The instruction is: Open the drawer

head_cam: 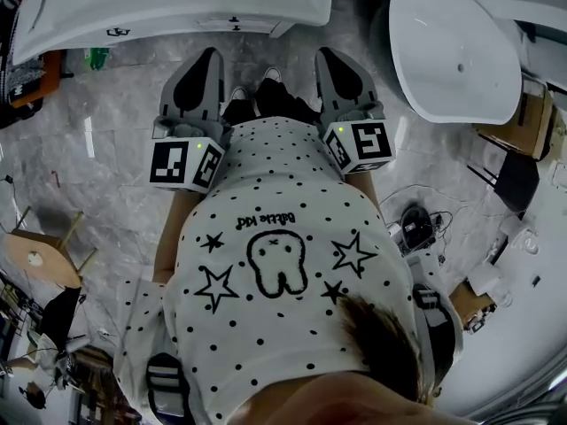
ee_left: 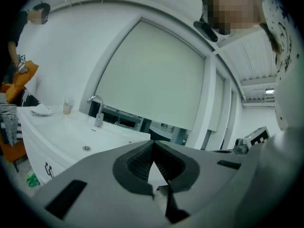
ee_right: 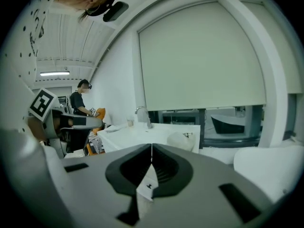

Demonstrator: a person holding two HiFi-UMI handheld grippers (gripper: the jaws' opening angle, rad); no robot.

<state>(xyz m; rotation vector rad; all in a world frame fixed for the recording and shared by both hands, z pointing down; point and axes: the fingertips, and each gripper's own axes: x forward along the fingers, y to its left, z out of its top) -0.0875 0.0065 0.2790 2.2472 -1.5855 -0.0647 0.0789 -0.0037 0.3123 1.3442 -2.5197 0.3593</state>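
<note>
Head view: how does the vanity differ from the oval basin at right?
The vanity is straight-edged; the oval basin is rounded. The vanity carries dark handles on its front; the basin shows only a drain hole. The vanity sits top left, the basin top right. Both are white.

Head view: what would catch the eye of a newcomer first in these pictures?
The white dotted shirt with stars and a tooth drawing fills the middle. Above it the left claw and the right claw, both shut and empty, point toward a white basin cabinet at the top. A white oval tub stands at the upper right.
</note>
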